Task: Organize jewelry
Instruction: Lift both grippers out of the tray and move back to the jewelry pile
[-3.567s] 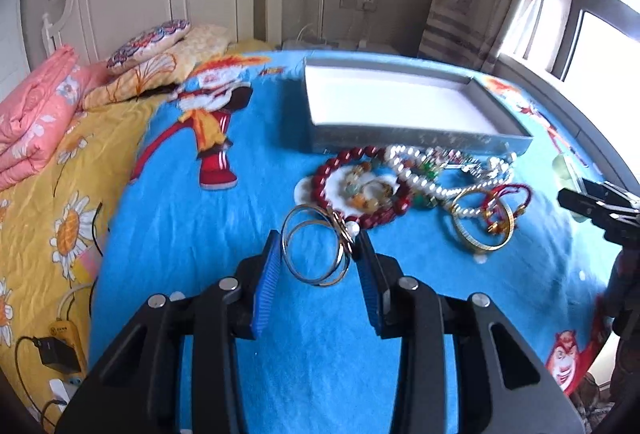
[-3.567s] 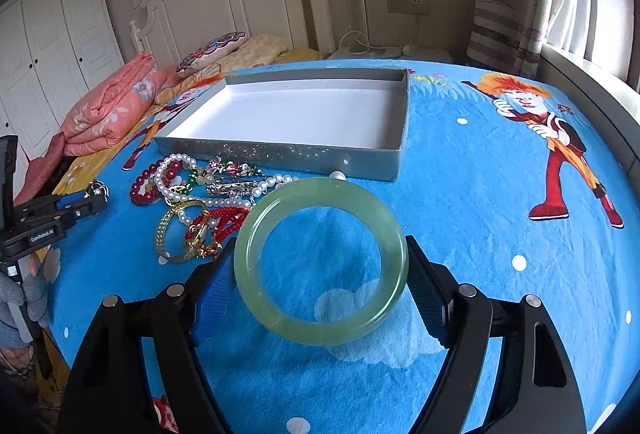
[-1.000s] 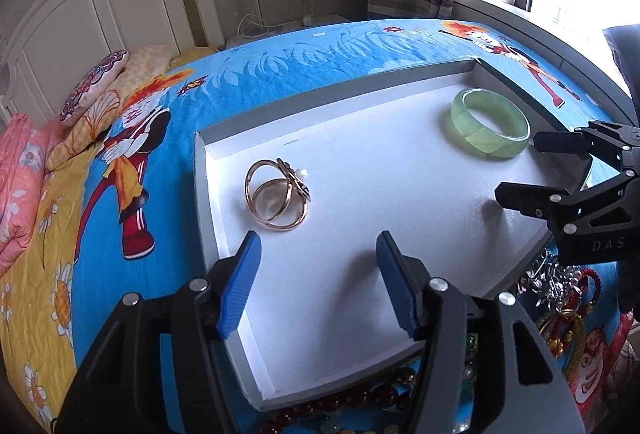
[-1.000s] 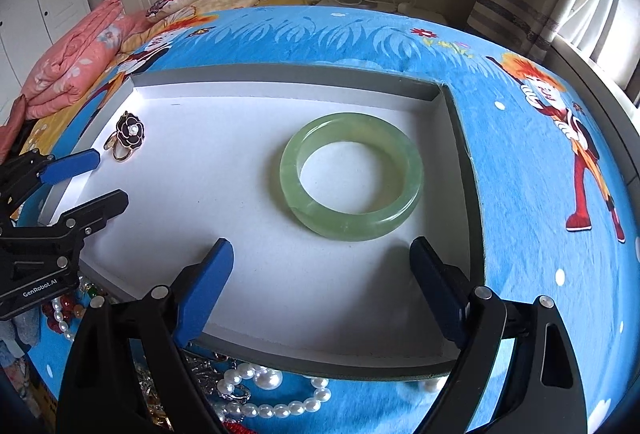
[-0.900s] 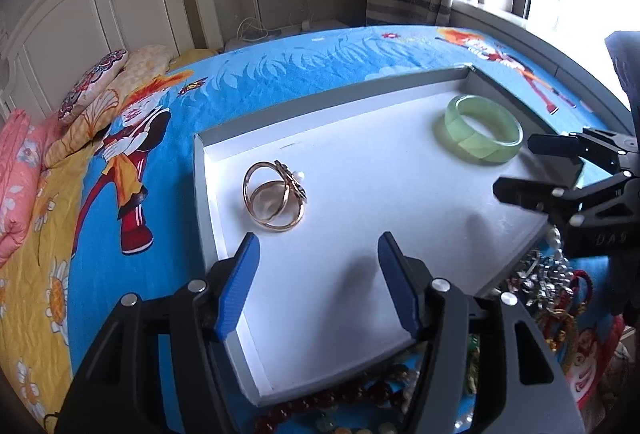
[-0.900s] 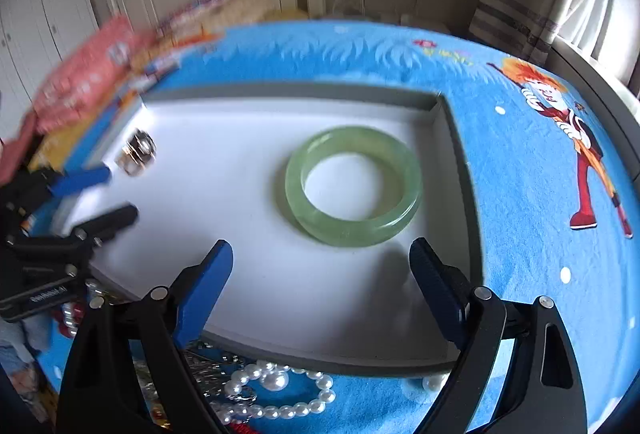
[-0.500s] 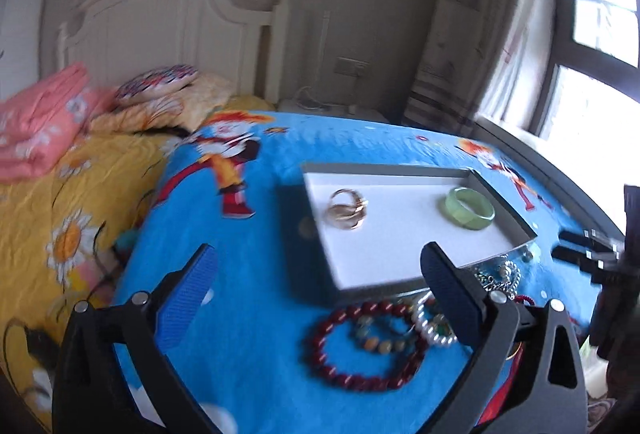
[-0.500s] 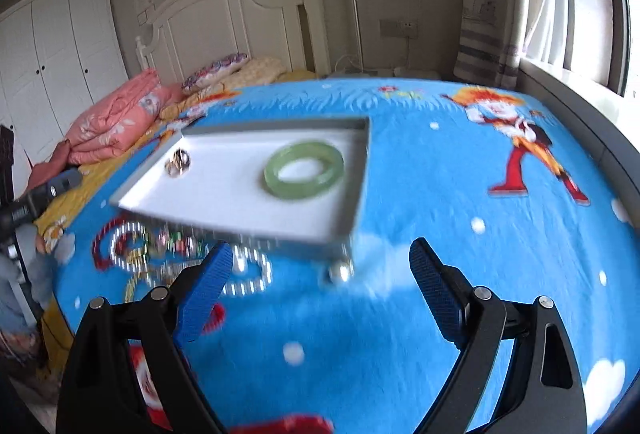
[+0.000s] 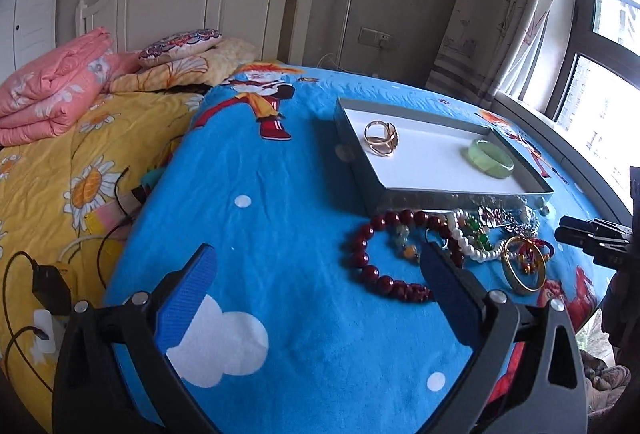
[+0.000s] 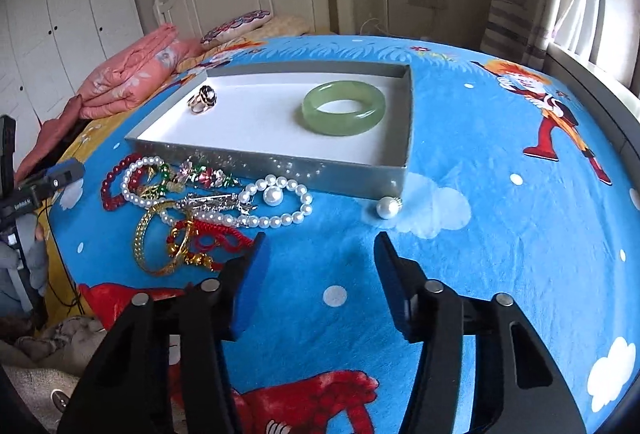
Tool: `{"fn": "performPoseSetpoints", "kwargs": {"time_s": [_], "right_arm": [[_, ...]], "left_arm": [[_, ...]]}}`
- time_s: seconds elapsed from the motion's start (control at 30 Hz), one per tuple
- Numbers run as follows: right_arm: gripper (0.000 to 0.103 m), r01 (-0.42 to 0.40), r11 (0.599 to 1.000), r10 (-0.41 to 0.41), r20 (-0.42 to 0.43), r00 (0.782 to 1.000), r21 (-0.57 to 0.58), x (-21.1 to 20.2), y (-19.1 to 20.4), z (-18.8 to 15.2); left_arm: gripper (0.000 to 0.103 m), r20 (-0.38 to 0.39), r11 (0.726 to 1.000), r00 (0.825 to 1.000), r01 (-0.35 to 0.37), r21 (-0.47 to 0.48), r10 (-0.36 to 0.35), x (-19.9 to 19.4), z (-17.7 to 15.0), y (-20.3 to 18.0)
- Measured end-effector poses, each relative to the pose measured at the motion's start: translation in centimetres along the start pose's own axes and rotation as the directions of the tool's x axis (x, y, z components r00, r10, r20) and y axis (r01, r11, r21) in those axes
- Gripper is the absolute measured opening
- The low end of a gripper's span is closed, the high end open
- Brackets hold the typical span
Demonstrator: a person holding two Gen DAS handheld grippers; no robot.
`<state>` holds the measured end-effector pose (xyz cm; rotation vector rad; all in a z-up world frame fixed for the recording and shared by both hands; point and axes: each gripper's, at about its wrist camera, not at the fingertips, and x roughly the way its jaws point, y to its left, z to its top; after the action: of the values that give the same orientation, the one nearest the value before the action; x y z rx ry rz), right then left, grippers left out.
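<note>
Two pieces, gold rings (image 10: 203,99) and jade bangle (image 10: 344,107), now lie in the tray (image 10: 280,165) mid-frame; my left tongs (image 9: 316,284) have opened wide, right tongs (image 10: 320,258) have half-closed, both empty, so the pile (image 10: 200,201) comes next.

The green bangle (image 10: 344,107) looks like glossy, translucent stone. At its nine o'clock, the gold rings (image 10: 203,99) shine like polished metal. The tray (image 10: 256,163) has a matt white paper-like floor and grey walls with a faint glitter. The pearl strand (image 10: 276,211) is smooth and lustrous, the red bead bracelet (image 9: 384,258) glossy. The blue blanket (image 10: 480,218) is soft, fuzzy cloth. The ribbed blue pads (image 9: 184,298) look rubbery.
</note>
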<state>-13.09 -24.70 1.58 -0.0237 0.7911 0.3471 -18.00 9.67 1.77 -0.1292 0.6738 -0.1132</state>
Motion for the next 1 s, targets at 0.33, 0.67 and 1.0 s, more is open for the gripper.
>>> {"fn": "performPoseSetpoints", "kwargs": {"time_s": [0.33,0.67,1.0], "right_arm": [[0.043,-0.094,0.994,0.092,-0.043,0.995,-0.057,0.5,2.1,-0.3],[0.037,-0.119,0.988,0.113,-0.065,0.991,-0.097,1.2,3.9,-0.6],[0.009,-0.03,0.97,0.018,-0.052,0.998,-0.242,0.7,5.9,-1.6]], "left_arm": [[0.1,-0.021,1.0,0.999,0.025,-0.004,-0.025,0.3,-0.9,-0.3],[0.1,-0.031,0.998,0.998,0.055,0.007,-0.055,0.7,-1.4,-1.0],[0.1,-0.053,0.997,0.997,0.05,0.054,-0.047,1.4,-2.0,-2.0]]}}
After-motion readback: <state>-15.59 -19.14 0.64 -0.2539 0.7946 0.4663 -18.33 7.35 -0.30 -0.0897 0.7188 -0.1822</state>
